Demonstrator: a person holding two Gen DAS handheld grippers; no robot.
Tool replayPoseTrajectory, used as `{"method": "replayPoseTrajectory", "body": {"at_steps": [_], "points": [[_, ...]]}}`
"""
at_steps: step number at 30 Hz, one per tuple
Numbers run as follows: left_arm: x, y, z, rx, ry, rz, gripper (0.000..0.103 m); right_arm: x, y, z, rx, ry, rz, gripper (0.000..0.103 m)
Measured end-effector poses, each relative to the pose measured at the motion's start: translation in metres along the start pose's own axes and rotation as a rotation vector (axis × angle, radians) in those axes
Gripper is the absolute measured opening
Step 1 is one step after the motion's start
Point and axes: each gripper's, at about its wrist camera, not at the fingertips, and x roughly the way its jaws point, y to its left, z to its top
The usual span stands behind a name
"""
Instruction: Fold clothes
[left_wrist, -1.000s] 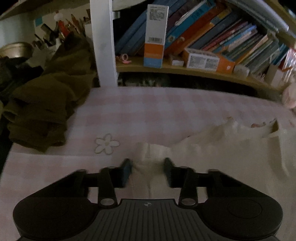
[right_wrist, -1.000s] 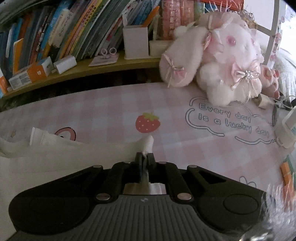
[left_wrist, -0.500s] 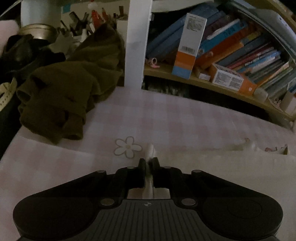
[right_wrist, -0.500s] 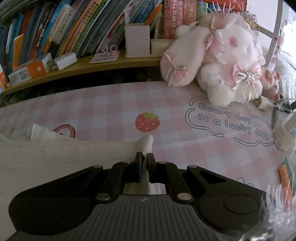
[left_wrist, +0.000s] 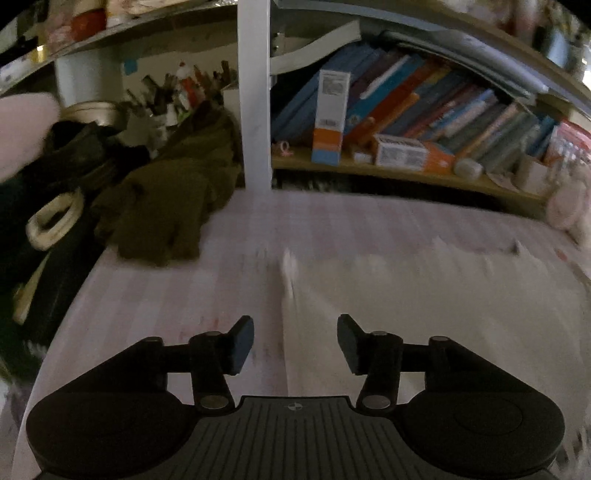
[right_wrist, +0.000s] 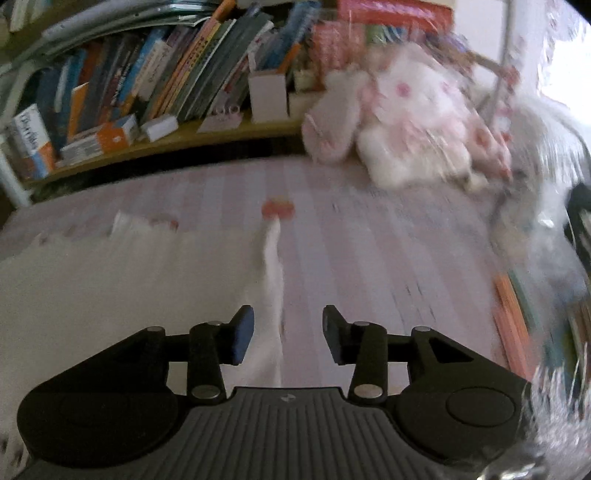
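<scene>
A cream-white garment (left_wrist: 424, 295) lies spread flat on the pink checked tablecloth (left_wrist: 184, 295); in the right wrist view the white garment (right_wrist: 110, 280) fills the left half. My left gripper (left_wrist: 295, 341) is above the garment's left edge, its jaws opening, with the pads clear of the cloth. My right gripper (right_wrist: 288, 339) is over the garment's right edge, where a narrow strip of cloth (right_wrist: 273, 266) runs forward between the fingers. Its jaws are opening too, and neither pad presses on the cloth. Both views are blurred by motion.
A heap of olive-brown clothes (left_wrist: 166, 206) sits at the table's far left beside a white post (left_wrist: 255, 96). Bookshelves (left_wrist: 406, 110) run along the back. A pink plush rabbit (right_wrist: 406, 122) sits at the far right, and orange-edged books (right_wrist: 517, 314) lie along the right edge.
Both grippers, shut on garment corners half a second ago, have opened and let go. Both have pulled back and up, so more of the table shows ahead of them.
</scene>
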Motion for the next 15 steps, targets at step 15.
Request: {"method": "replayPoseTrajectory", "body": {"at_steps": [15], "points": [[-0.075,0.016,-0.119,-0.688,0.172,-0.086,0.05,-0.065,-0.04,-0.124,0.481,0.308,0.234,0.039]]}}
